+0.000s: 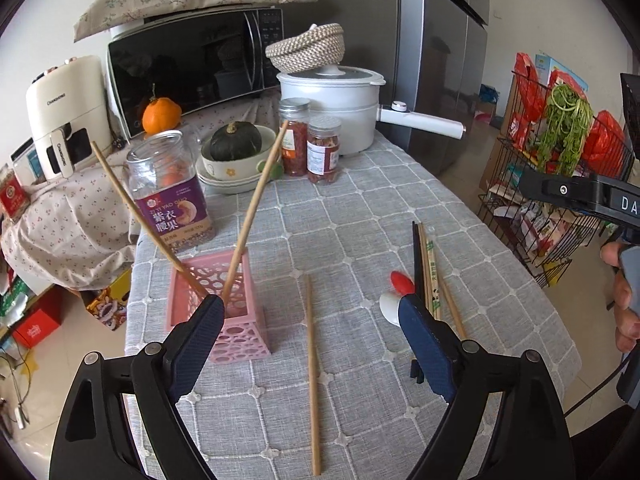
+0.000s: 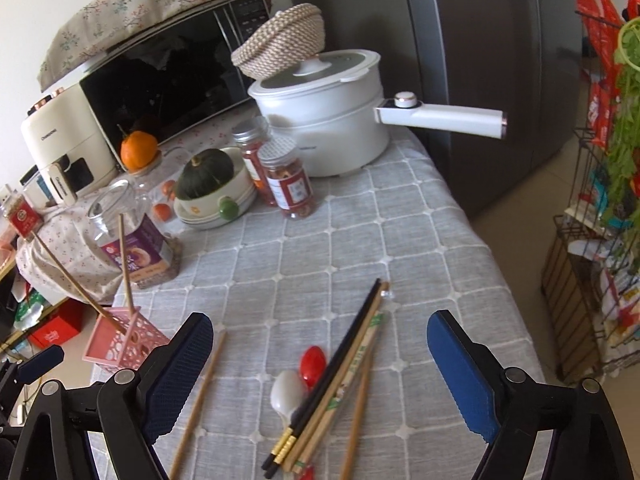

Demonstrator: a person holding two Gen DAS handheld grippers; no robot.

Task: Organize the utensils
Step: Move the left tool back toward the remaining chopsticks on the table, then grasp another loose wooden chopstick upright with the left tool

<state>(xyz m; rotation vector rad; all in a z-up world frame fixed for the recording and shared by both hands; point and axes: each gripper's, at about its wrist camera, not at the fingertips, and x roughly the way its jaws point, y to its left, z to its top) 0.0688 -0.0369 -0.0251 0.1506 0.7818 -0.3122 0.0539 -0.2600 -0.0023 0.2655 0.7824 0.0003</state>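
A pink perforated holder (image 1: 224,312) (image 2: 124,344) stands near the table's left edge with two wooden chopsticks (image 1: 256,200) (image 2: 126,264) leaning in it. One wooden chopstick (image 1: 312,372) (image 2: 200,396) lies loose on the grey cloth. To its right lies a pile of black and wooden chopsticks (image 1: 428,268) (image 2: 340,376) with a white spoon (image 1: 388,308) (image 2: 286,392) and a red spoon (image 1: 402,282) (image 2: 312,362). My left gripper (image 1: 312,320) is open above the loose chopstick. My right gripper (image 2: 320,336) is open over the pile, holding nothing.
At the table's far end stand a white pot (image 1: 336,108), two spice jars (image 1: 312,148), a bowl with a green squash (image 1: 236,152), a glass jar (image 1: 172,196) and a microwave (image 1: 192,68). A wire rack (image 1: 560,168) stands right of the table. A hand (image 1: 624,300) holds the right gripper.
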